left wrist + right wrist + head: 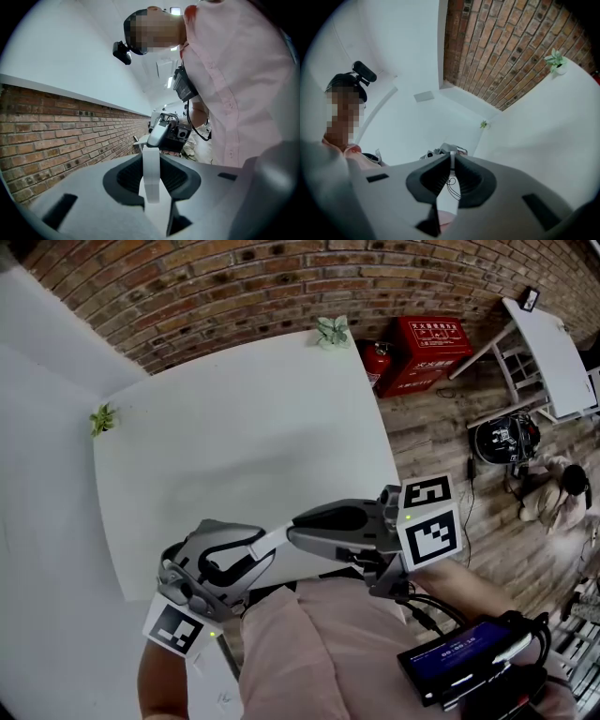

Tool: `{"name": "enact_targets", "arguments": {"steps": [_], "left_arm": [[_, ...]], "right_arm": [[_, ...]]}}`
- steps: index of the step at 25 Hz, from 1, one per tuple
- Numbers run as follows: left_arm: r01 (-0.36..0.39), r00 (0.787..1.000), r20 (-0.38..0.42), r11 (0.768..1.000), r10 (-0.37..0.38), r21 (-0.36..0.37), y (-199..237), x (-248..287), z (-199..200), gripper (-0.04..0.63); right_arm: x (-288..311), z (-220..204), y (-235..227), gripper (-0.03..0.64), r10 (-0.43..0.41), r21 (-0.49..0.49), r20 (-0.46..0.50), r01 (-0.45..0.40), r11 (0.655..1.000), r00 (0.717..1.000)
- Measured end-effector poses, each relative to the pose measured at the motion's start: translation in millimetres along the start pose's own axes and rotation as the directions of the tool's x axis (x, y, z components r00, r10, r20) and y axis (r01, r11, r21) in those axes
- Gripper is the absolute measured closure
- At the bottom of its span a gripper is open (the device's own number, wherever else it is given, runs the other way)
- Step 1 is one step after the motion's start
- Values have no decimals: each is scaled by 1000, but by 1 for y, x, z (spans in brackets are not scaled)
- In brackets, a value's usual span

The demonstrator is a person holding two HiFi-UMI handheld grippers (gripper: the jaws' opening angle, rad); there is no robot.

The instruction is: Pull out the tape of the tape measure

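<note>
Wide open across the white tabletop [253,446], with room to pass anywhere over the middle, from near edge to far edge. Hemmed at two corners only: by the left plant [101,418] and by the far plant [332,330]. Closed off beyond by the brick wall [234,287]. Barred just above the near edge by the white tape [275,538], stretched between left tongs [255,547] and right tongs [298,526], both clamped on it. Tight behind, against the pink shirt [319,643]. Cluttered right of the tabletop: red box [427,352] on the wooden floor [441,456].

White table [244,446] stands against brick wall [234,277], wooden floor [441,446] beside.
</note>
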State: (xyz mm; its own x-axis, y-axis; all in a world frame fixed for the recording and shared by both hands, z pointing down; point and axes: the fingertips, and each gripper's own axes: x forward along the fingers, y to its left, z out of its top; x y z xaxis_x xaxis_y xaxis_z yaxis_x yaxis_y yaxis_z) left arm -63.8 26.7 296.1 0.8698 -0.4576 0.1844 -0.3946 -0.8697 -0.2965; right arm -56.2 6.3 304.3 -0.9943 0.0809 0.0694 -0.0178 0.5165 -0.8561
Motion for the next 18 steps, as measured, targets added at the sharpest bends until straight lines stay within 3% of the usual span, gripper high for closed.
{"name": "enact_targets", "arguments": {"steps": [18], "left_arm": [[-6, 999, -36, 1000, 5, -5, 0, -5, -9, 495]], "right_arm": [[-15, 7, -9, 581, -58, 18, 16, 58, 998, 998]]}}
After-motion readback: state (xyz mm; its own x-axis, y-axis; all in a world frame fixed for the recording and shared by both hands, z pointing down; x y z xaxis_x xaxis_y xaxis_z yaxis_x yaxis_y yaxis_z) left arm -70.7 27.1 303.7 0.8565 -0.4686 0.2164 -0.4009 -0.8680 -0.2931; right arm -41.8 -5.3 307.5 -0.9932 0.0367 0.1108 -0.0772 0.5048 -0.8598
